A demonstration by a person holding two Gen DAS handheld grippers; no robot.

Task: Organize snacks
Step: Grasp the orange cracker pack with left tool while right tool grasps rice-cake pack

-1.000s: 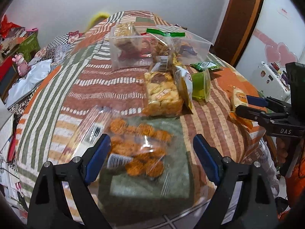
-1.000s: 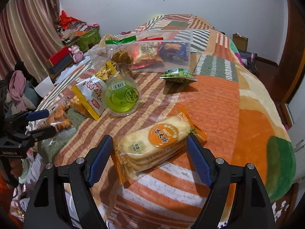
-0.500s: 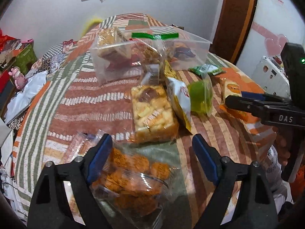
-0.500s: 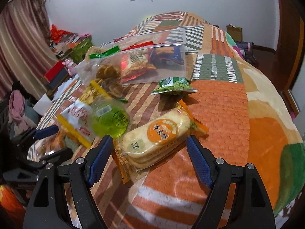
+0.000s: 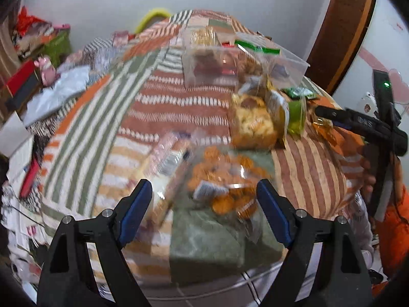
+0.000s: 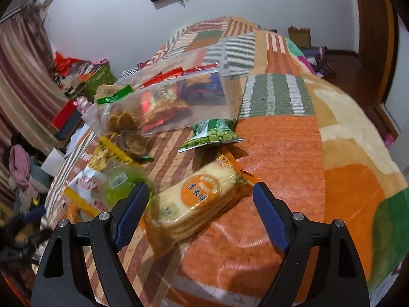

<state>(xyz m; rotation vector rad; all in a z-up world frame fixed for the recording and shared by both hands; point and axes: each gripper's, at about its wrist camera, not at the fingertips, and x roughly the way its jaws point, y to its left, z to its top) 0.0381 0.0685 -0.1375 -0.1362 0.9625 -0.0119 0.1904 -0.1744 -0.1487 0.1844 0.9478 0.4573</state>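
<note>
Left wrist view showed the left gripper point(image 5: 203, 212) with its jaws spread wide above a clear bag of orange crackers point(image 5: 225, 184), the pads not pressing on it, so nothing was held; the picture was blurred there. Beyond lay a bag of pale puffs point(image 5: 251, 125), a green jelly cup point(image 5: 296, 120) just beside it, and farther back the clear zip bag point(image 5: 230, 66) on the patchwork blanket point(image 5: 179, 107). Right wrist view showed the right gripper point(image 6: 198, 213) with its jaws opening, a rice cracker pack point(image 6: 202, 202) lying between the 2 pads but not squeezed by them. Near it sat a green pea packet point(image 6: 212, 135), and behind that the zip bag, already holding several snacks: a red pack, a blue pack and some brown rounds near its mouth. Judged from this, the task looked partly done, with a few snacks bagged and at least 5 loose on the blanket: crackers, puffs, jelly cup, peas and rice crackers. Neither gripper had hold of anything yet, so the next pickups were still ahead, likely the 2 packs lying between the jaws.
</note>
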